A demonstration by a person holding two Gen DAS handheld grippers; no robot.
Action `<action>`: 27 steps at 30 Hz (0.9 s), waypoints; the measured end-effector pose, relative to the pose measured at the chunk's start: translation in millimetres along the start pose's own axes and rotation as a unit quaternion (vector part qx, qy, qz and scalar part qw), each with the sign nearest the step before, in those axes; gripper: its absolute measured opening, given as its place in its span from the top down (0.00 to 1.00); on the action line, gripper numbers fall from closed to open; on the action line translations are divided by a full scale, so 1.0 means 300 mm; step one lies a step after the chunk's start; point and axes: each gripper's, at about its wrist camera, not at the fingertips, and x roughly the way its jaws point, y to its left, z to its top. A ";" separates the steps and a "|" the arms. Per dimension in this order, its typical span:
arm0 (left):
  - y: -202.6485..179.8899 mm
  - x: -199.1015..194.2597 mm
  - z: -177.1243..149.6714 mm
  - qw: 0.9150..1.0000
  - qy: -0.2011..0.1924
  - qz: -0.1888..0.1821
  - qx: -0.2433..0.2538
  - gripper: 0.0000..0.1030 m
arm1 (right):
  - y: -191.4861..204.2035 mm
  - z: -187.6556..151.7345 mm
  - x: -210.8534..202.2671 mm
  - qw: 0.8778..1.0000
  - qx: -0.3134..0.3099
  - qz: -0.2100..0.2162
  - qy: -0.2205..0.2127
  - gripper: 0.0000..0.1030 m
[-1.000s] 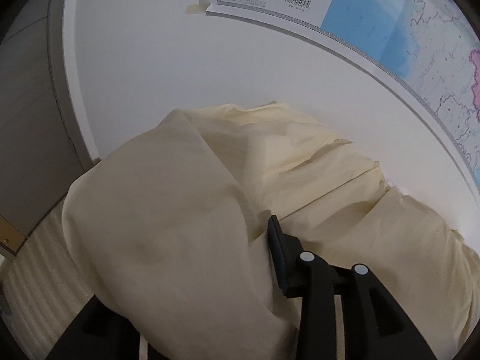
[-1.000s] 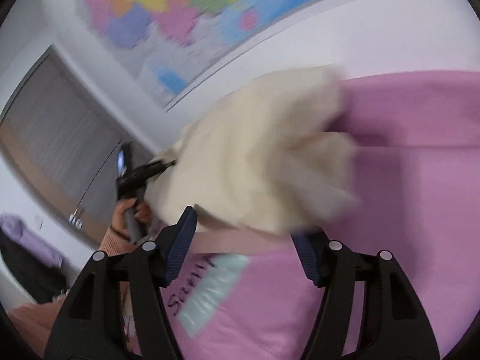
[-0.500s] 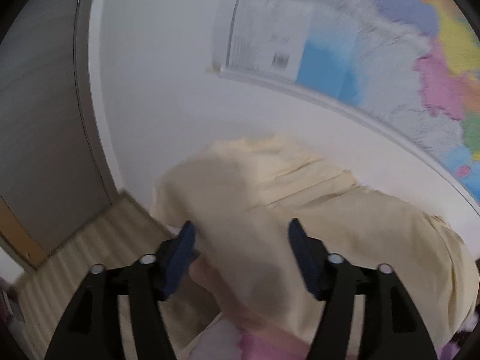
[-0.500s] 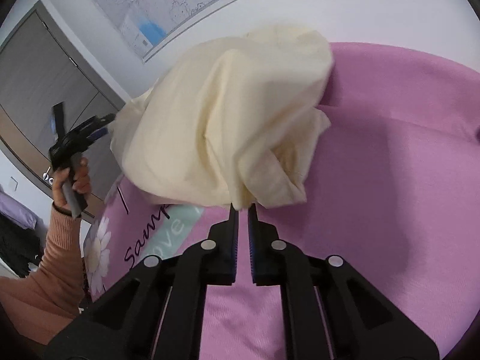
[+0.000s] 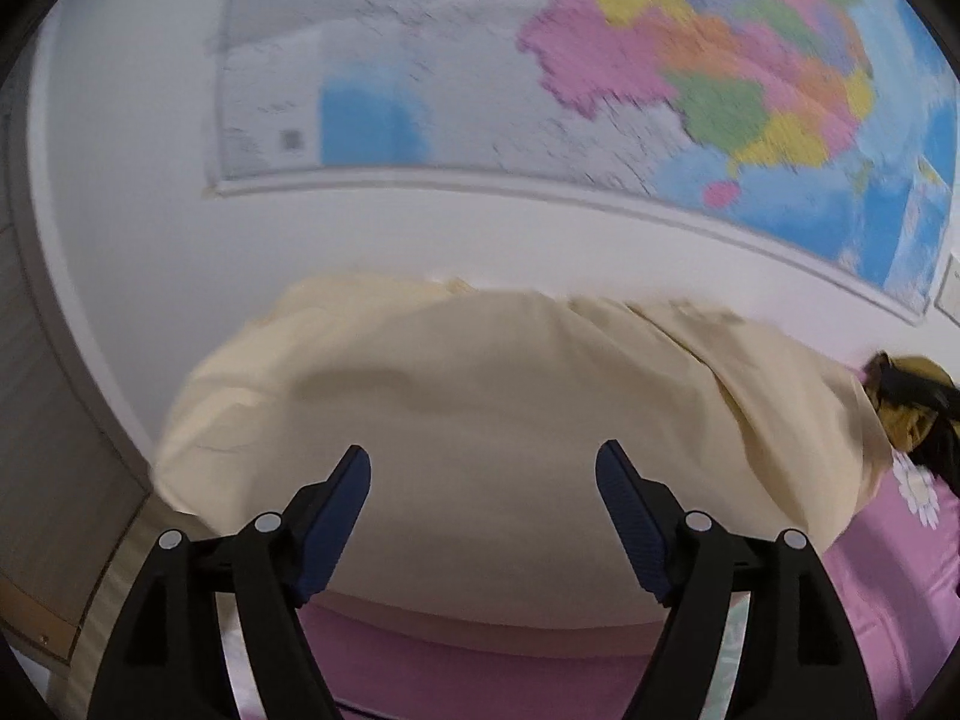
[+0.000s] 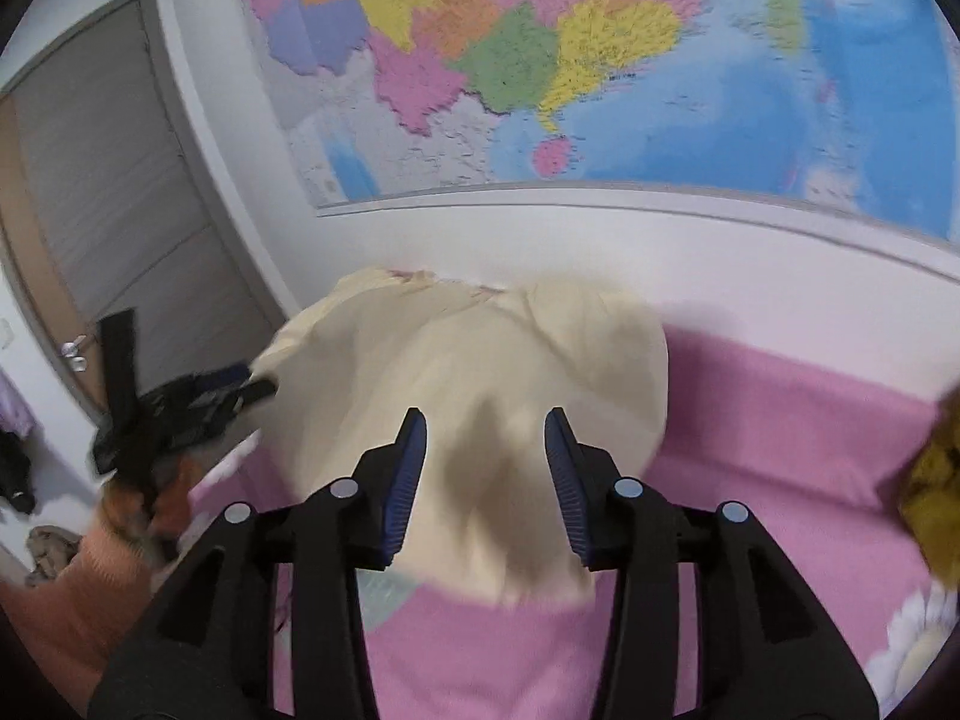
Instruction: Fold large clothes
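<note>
My left gripper (image 5: 483, 468) has its jaws apart and opening, with nothing clamped; the cream-yellow cotton garment (image 5: 480, 396) lies beyond the blue-padded fingertips (image 5: 342, 498), not pressed by them. My right gripper (image 6: 486, 438) also has its jaws apart and opening, empty; the same garment (image 6: 480, 360) lies past them in a rumpled heap. The garment rests on the pink bedspread (image 6: 780, 420), against the white wall (image 6: 600, 240) under the coloured wall map (image 6: 600, 60). A mustard-yellow cloth (image 6: 936, 492) lies on the bedspread at the right edge, apart from the garment. No containers are visible. In the right wrist view my left gripper (image 6: 252, 387) shows blurred beside the garment's left edge; contact cannot be determined.
</note>
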 end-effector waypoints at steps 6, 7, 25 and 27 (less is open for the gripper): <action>-0.056 0.050 -0.036 1.000 0.018 0.004 0.013 0.27 | -0.088 -0.101 0.235 0.993 0.060 0.013 0.096 0.63; -0.054 0.044 -0.043 1.000 0.017 0.003 0.012 0.27 | -0.093 -0.126 0.242 0.993 0.059 0.011 0.099 0.63; -0.118 -0.013 -0.039 1.000 0.004 0.013 0.024 0.19 | 0.110 -0.008 0.134 0.999 -0.030 0.006 0.019 0.47; -0.112 0.001 -0.039 1.000 0.009 0.005 0.019 0.19 | 0.119 0.003 0.154 0.999 -0.032 0.010 0.020 0.47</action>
